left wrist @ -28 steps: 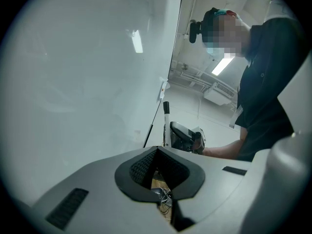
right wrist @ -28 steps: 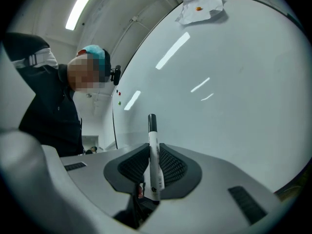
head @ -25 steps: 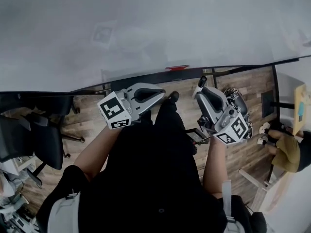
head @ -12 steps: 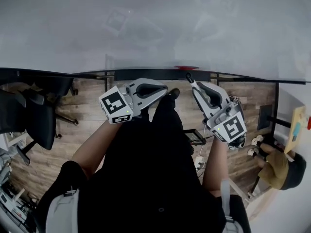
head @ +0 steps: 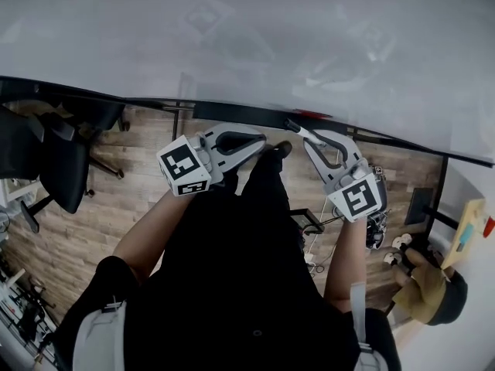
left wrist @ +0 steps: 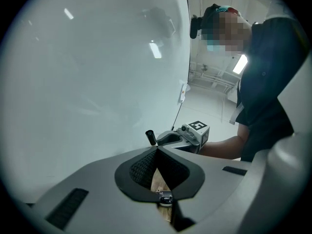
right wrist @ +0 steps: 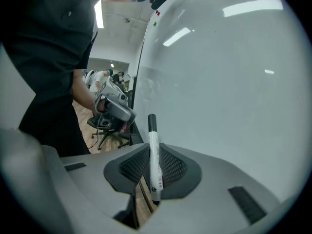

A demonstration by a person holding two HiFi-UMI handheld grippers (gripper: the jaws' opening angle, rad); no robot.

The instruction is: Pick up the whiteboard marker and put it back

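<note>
Fingers on your right gripper are clamped on the marker, which runs lengthwise between the ribbed pads. Its black cap sticks out past the fingertips and its white barrel is pinched in the middle. You hold it up close to the whiteboard, with the cap near the board's dark lower edge; whether it touches the board cannot be made out. Your left gripper hangs level with the right one, just beside it, and its fingers are pressed together with nothing between them. Both grippers point toward the board. Below them lies a wooden floor, with a black chair off to your left and another person low at your right.
</note>
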